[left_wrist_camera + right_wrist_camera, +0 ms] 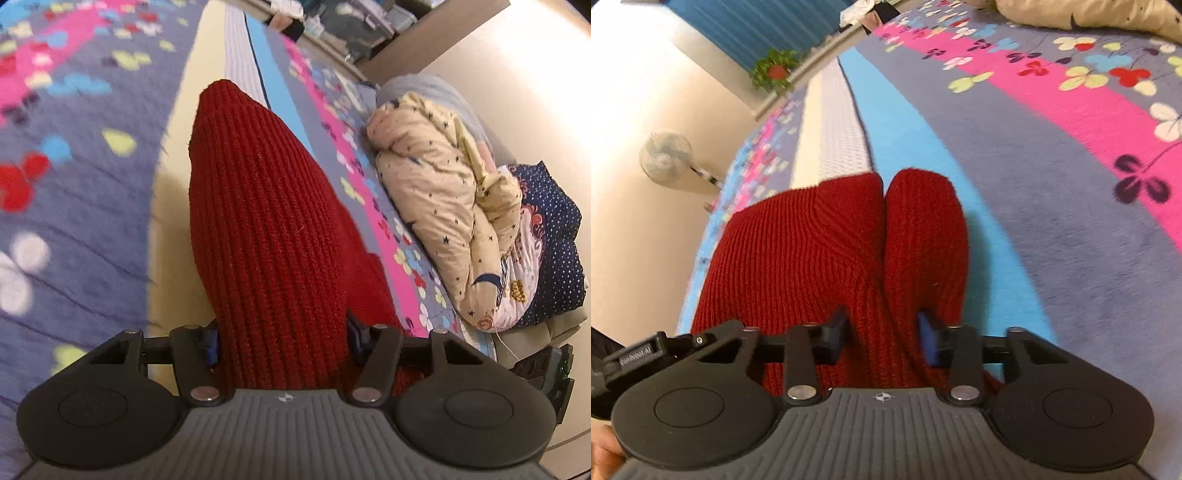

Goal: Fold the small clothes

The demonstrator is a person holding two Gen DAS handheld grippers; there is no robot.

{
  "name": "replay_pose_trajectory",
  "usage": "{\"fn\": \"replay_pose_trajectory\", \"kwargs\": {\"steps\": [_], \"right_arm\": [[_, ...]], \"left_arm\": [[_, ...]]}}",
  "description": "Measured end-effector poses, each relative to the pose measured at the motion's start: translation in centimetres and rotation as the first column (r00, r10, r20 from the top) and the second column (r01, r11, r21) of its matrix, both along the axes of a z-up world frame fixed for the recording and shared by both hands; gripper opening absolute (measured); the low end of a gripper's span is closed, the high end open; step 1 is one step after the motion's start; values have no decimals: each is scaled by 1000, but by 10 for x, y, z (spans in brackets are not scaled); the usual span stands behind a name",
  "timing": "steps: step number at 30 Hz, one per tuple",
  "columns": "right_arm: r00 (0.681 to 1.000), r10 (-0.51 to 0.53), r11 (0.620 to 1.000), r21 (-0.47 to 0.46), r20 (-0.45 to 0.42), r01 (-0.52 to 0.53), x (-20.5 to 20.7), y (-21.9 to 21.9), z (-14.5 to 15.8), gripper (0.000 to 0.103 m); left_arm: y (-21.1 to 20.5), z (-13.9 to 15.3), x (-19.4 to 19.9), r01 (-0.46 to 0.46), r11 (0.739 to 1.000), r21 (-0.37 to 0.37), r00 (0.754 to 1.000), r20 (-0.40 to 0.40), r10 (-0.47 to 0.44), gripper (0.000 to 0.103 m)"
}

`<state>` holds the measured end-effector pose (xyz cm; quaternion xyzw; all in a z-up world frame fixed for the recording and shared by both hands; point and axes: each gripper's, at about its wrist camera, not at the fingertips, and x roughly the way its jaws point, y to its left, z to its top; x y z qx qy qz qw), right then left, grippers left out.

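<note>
Nearest me is the left claw, its blue pads clenched on a thick bunch of the red knit; the right claw is likewise clamped on a bunch of the same garment. From each claw the knit runs straight ahead, long axis in line with the fingers. Past the right claw it splits into two lobes side by side, a seam between them. I cannot tell how much of it rests on the bedspread and how much hangs from the grips. Both claws sit at the near end of the cloth, neither clearly nearer, so I judge the coming fold must carry this held edge forward toward the far end. No containers show; a bundled quilt lies well off to the right of the left claw.
</note>
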<state>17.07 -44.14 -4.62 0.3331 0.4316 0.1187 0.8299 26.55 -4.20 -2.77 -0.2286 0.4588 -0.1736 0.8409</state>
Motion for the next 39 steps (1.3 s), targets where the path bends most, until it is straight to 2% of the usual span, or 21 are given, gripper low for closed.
{"fn": "replay_pose_trajectory", "kwargs": {"steps": [4, 9, 11, 12, 13, 15, 16, 17, 19, 22, 23, 25, 27, 29, 30, 31, 32, 33, 34, 36, 39], "right_arm": [[993, 93, 994, 52, 76, -97, 3, 37, 10, 27], [953, 258, 960, 71, 157, -271, 6, 105, 20, 26], [929, 316, 941, 61, 193, -333, 6, 130, 24, 26], [915, 343, 931, 52, 210, -361, 5, 141, 27, 26], [905, 365, 924, 38, 220, -382, 6, 151, 28, 27], [894, 398, 915, -26, 206, -402, 8, 167, 25, 31], [893, 408, 913, -83, 190, -400, 8, 172, 21, 32], [902, 400, 914, -138, 161, -381, 9, 174, 17, 32], [924, 363, 925, -162, 119, -343, 8, 169, 14, 34], [926, 343, 937, -122, 158, -326, 0, 153, 25, 39], [921, 346, 937, -101, 176, -333, -4, 149, 30, 44], [917, 358, 934, -64, 174, -352, -14, 146, 32, 64], [912, 390, 921, -36, 124, -389, -20, 151, 25, 72], [893, 444, 896, -41, 76, -442, -26, 163, 16, 72], [882, 467, 884, -64, 63, -463, -31, 170, 13, 73], [873, 484, 874, -90, 57, -478, -36, 177, 11, 73], [864, 500, 862, -126, 54, -491, -40, 184, 8, 73], [860, 507, 854, -165, 57, -493, -44, 189, 7, 62], [861, 505, 853, -186, 61, -488, -46, 191, 6, 40], [880, 470, 877, -154, 72, -456, -47, 182, 12, 27], [896, 409, 913, -82, 174, -400, -56, 157, 43, 23]], "left_arm": [[53, 25, -13, -14, 999, 41, 999, 40, 12, 65], [128, 48, -33, -43, 995, 88, 997, 65, 37, 66], [157, 45, -40, -60, 993, 104, 996, 66, 53, 70], [169, 39, -42, -78, 991, 108, 996, 51, 73, 78], [180, 30, -43, -117, 985, 127, 993, 22, 115, 82], [196, 17, -50, -214, 946, 241, 974, -20, 226, 82], [199, 16, -56, -230, 926, 300, 969, -17, 246, 82], [201, 19, -65, -227, 920, 318, 971, 3, 239, 83], [204, 28, -88, -222, 933, 281, 975, 37, 221, 84], [204, 25, -111, -204, 949, 239, 979, 28, 203, 89], [201, 19, -114, -189, 953, 235, 981, 0, 195, 90], [200, 2, -115, -148, 965, 215, 983, -72, 167, 93], [199, -15, -113, -159, 974, 160, 970, -161, 185, 93], [198, -32, -114, -151, 984, 98, 959, -228, 170, 93], [194, -34, -114, -133, 986, 96, 962, -228, 152, 88], [188, -33, -115, -103, 989, 103, 971, -205, 123, 77], [183, -31, -115, -91, 989, 117, 976, -184, 112, 75], [179, -27, -116, -84, 987, 134, 982, -158, 105, 64], [177, -23, -118, -81, 987, 140, 985, -137, 101, 55], [178, -8, -127, -117, 989, 87, 987, -102, 126, 48], [178, 12, -147, -139, 990, -41, 990, -33, 137, 46]]}}
